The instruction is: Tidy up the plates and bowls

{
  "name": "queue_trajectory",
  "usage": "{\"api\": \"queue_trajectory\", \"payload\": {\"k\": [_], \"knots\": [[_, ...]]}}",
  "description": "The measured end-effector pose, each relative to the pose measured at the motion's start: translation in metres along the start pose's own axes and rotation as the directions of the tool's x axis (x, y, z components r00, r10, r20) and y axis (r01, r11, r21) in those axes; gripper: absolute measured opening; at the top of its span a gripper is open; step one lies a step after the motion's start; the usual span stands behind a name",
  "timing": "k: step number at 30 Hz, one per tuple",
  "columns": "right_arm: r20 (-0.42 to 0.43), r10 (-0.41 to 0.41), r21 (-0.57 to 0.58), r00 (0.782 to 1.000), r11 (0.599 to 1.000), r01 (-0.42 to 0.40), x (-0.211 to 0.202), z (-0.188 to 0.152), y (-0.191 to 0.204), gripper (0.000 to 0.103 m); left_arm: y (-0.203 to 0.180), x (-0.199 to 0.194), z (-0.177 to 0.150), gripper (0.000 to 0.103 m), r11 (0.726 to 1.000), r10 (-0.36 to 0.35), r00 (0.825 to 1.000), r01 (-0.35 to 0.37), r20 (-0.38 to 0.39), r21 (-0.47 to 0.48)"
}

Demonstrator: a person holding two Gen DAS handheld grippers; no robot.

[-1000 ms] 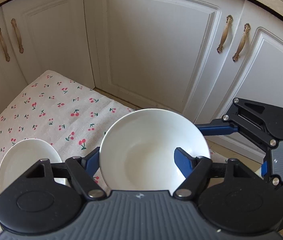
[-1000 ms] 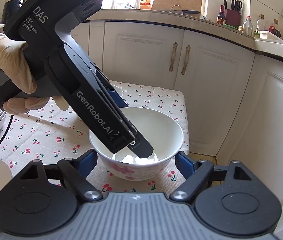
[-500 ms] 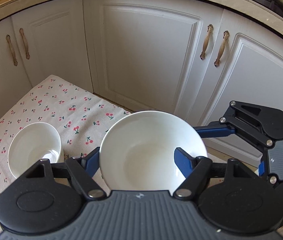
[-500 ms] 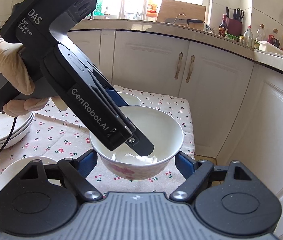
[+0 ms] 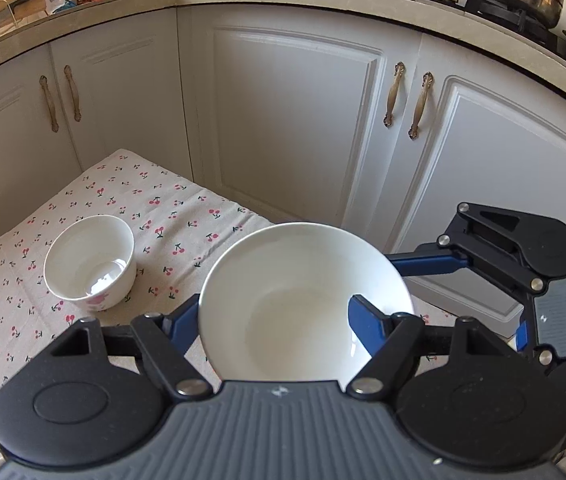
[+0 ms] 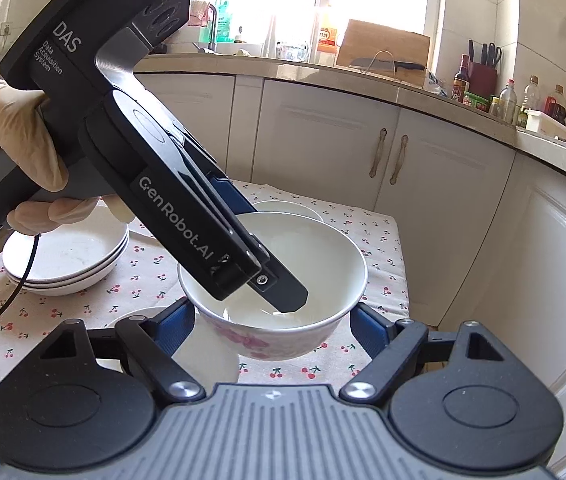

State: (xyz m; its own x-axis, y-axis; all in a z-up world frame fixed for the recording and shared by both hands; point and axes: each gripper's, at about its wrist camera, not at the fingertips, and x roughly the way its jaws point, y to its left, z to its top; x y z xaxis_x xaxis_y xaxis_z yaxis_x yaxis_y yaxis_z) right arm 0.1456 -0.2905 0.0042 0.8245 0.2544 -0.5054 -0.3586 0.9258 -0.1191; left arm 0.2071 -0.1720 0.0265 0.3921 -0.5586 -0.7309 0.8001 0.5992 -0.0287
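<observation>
A white bowl with pink flowers [image 5: 303,300] [image 6: 283,280] is held in the air above the cherry-print cloth. My left gripper [image 5: 275,320] is shut on its rim, one finger inside the bowl and one outside; the same gripper [image 6: 279,292] shows in the right wrist view. My right gripper [image 6: 273,320] is open, its fingers on either side of the bowl's lower wall; it also shows at the right of the left wrist view [image 5: 423,258]. A smaller white bowl [image 5: 91,262] stands on the cloth to the left.
A stack of white plates [image 6: 67,256] sits at the left of the table. Another white bowl [image 6: 203,352] stands below the held bowl, and a further one [image 6: 287,208] behind it. White cabinet doors [image 5: 295,128] close off the far side. The table's edge [image 6: 403,280] is at the right.
The held bowl has risen with both grippers. The views have tilted up, so more of the counter, the small bowl and the plate stack now show.
</observation>
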Motion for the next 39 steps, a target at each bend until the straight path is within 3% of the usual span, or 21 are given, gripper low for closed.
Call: {"api": "queue_trajectory", "payload": {"k": [18, 39], "knots": [[-0.046, 0.067, 0.032, 0.997, 0.997, -0.066, -0.004, -0.021, 0.041, 0.088, -0.005, -0.019, -0.051, 0.076, 0.999, 0.004, 1.000, -0.005, -0.013, -0.043], [-0.100, 0.100, 0.049, 0.990, 0.994, -0.095, 0.002, -0.034, 0.052, 0.088, -0.001, -0.007, -0.071, 0.077, 0.997, -0.020, 0.998, 0.016, -0.053, -0.077]]}}
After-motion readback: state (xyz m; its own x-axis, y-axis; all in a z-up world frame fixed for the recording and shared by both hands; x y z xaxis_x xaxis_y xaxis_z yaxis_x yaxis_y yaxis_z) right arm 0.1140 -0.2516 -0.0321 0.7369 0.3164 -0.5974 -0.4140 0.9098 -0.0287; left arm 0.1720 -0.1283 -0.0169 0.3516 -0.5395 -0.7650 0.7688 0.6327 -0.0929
